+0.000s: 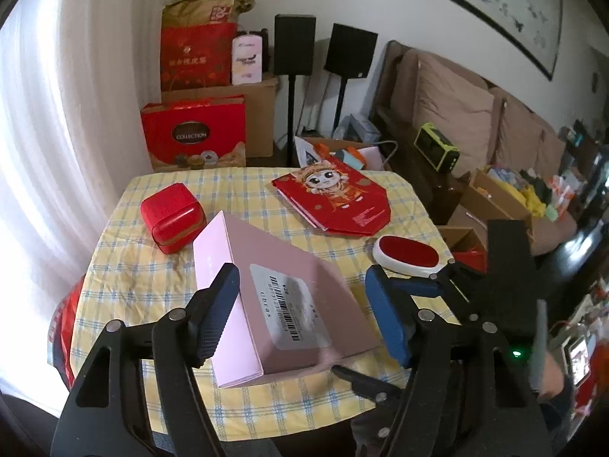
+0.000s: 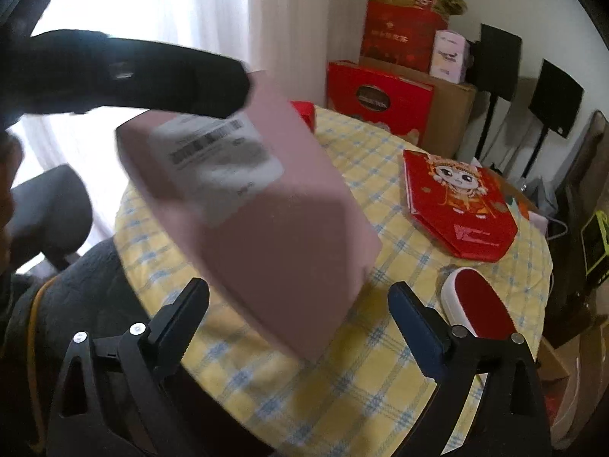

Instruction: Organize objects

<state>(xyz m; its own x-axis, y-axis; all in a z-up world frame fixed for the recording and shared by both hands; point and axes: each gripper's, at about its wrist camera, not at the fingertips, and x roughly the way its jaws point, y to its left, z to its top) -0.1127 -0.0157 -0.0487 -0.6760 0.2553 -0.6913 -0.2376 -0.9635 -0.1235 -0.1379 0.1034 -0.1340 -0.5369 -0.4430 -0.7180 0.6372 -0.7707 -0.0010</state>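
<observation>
We take the pink box (image 1: 281, 297) as landmark: it sits tilted on the checked tablecloth (image 1: 125, 282), barcode label up. The left gripper (image 1: 300, 312) straddles it, one pad against its near-left edge, the other standing clear, so we judge it loose, not gripped. The right gripper (image 2: 297, 312) stands wide just below the box's low corner, holding nothing. Beyond the box lie the red case (image 1: 173, 221), the red bag (image 1: 335, 200) and the oval dish (image 1: 407, 253). Step in hand: repositioning the box. Next move calls for a firm two-sided grip.
</observation>
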